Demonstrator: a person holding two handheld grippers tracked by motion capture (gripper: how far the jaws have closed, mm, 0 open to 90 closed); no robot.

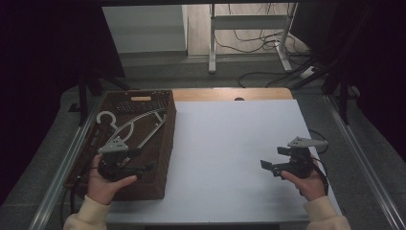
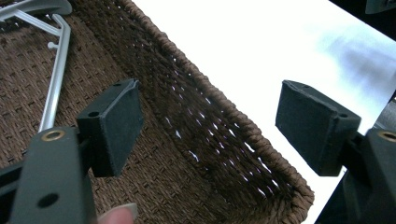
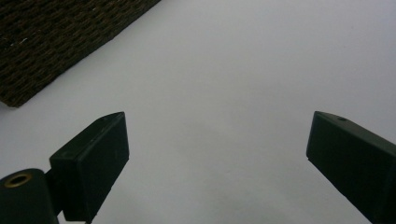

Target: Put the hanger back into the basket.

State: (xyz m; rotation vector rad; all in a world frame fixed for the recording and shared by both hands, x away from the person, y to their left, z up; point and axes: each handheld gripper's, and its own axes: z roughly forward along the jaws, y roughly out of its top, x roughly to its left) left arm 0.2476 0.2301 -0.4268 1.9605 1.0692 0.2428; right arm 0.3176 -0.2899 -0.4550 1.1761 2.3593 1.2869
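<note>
In the high view the left hand-held gripper (image 1: 128,160) hides the near part of the hanger (image 1: 131,123) in the wicker basket (image 1: 163,143), while the left gripper view's top edge cuts off that hanger's upper part.

Wide white tabletop (image 1: 230,153) lying bare between hands, giving free passage; woven basket (image 1: 163,158) wall rising at left, hanger (image 1: 136,125) crowding basket interior
</note>
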